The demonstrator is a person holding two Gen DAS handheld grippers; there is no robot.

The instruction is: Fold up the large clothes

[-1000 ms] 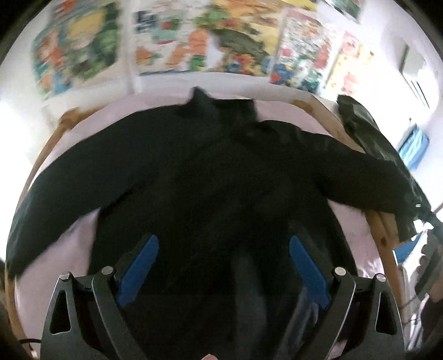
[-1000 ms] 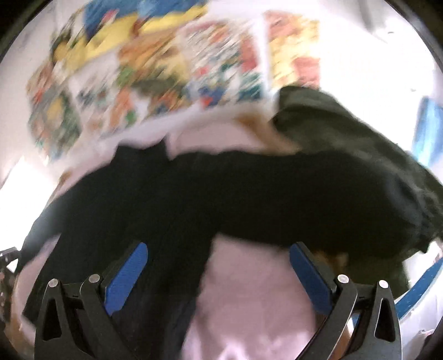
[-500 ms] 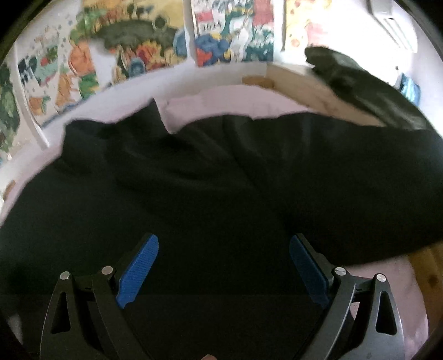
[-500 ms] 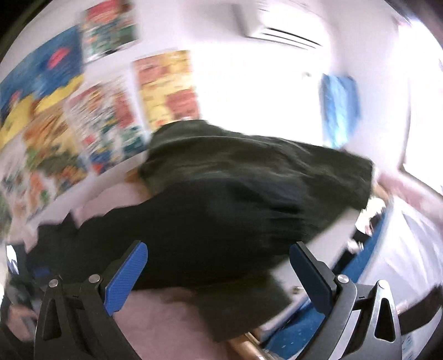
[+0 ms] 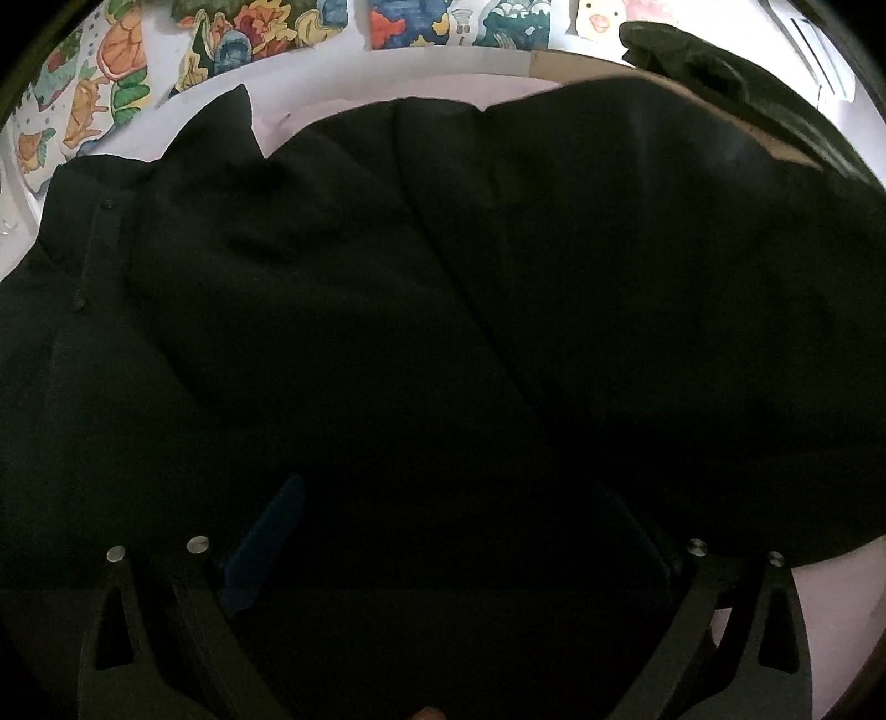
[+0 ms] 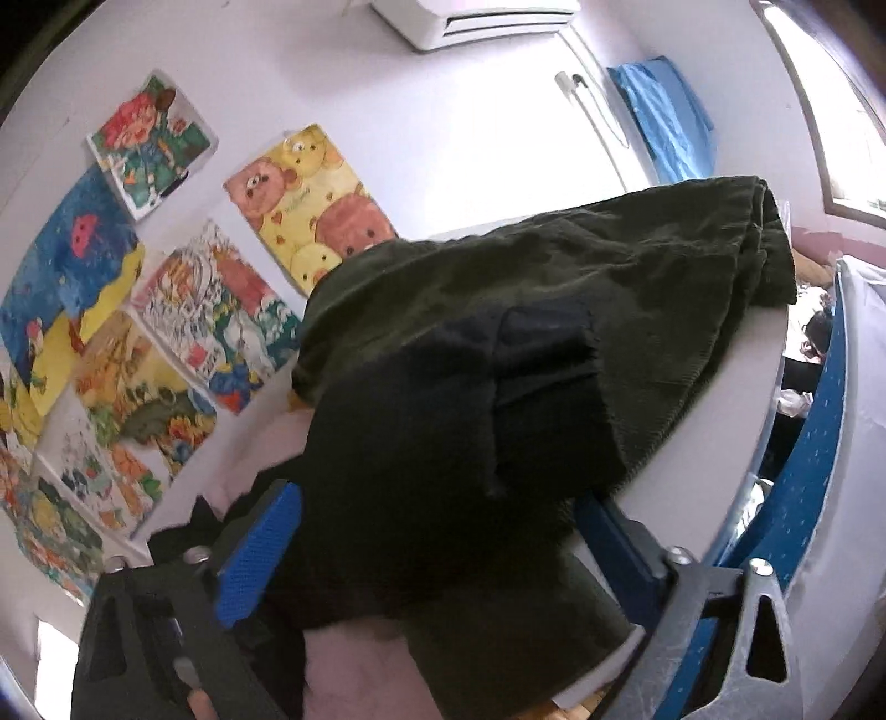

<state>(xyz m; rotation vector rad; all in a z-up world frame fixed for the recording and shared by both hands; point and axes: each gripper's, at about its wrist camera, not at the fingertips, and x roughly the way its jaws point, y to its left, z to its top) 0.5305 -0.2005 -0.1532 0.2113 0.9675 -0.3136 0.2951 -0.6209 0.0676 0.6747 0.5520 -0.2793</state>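
Though spread wide, black jacket [image 5: 387, 332] beneath left gripper [image 5: 448, 531].

This is a home bedroom, likely a child's. Bright cartoon posters [image 6: 310, 205] cover the white wall, among them a yellow sheet of bears. An air conditioner [image 6: 476, 22] hangs high on the wall, with a blue cloth [image 6: 664, 116] hung near a window [image 6: 853, 138]. A pink sheet [image 5: 354, 94] covers a wooden-framed bed [image 5: 576, 58], and clothes lie over it.
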